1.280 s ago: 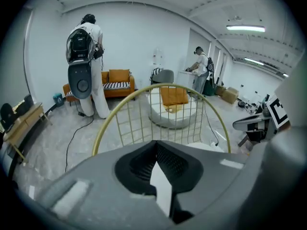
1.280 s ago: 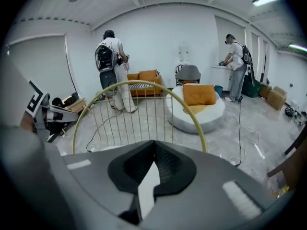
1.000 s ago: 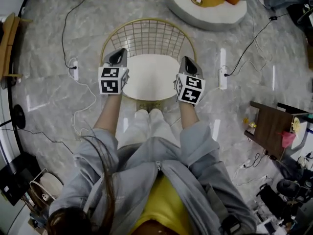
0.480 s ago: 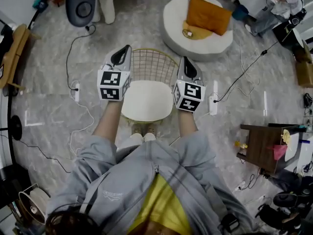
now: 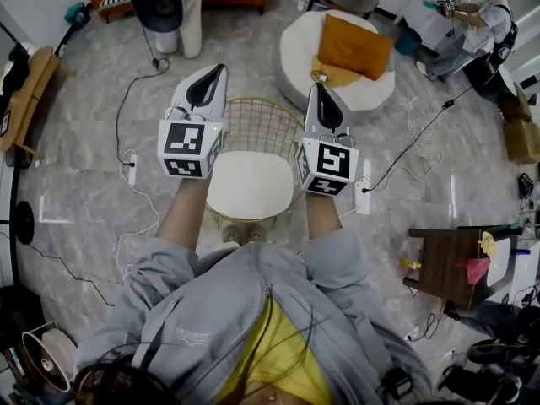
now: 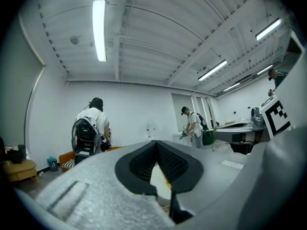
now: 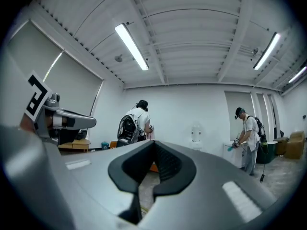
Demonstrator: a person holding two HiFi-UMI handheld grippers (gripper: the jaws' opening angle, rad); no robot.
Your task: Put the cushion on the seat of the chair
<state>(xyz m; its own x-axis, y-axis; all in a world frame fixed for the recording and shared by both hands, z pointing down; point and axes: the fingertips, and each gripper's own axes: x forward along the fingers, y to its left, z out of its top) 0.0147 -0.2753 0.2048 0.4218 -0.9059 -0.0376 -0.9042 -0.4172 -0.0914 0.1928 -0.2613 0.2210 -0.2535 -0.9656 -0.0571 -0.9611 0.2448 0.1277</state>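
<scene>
An orange cushion [image 5: 355,45] lies on a white round pouf [image 5: 296,47], beyond the chair. The gold wire chair [image 5: 257,125] stands in front of me, and its white seat [image 5: 251,184] is bare. My left gripper [image 5: 216,70] is held over the chair's left side and my right gripper [image 5: 319,89] over its right side. Both are raised, point level toward the far wall, and are shut with nothing in them. In the left gripper view the jaws [image 6: 155,143] meet, with a strip of the pouf showing below them. The right gripper view shows jaws [image 7: 154,142] closed the same way.
Power strips [image 5: 129,168] [image 5: 363,189] and cables lie on the marble floor beside the chair. A brown side table [image 5: 451,260] stands at the right, a wooden stool [image 5: 24,91] at the left. Near the far wall are a person with a backpack [image 6: 89,131] and another person [image 5: 478,25].
Both grippers rose from beside the chair seat and tipped up to level. The head view lifted, bringing the pouf with the cushion and the far room into sight.
</scene>
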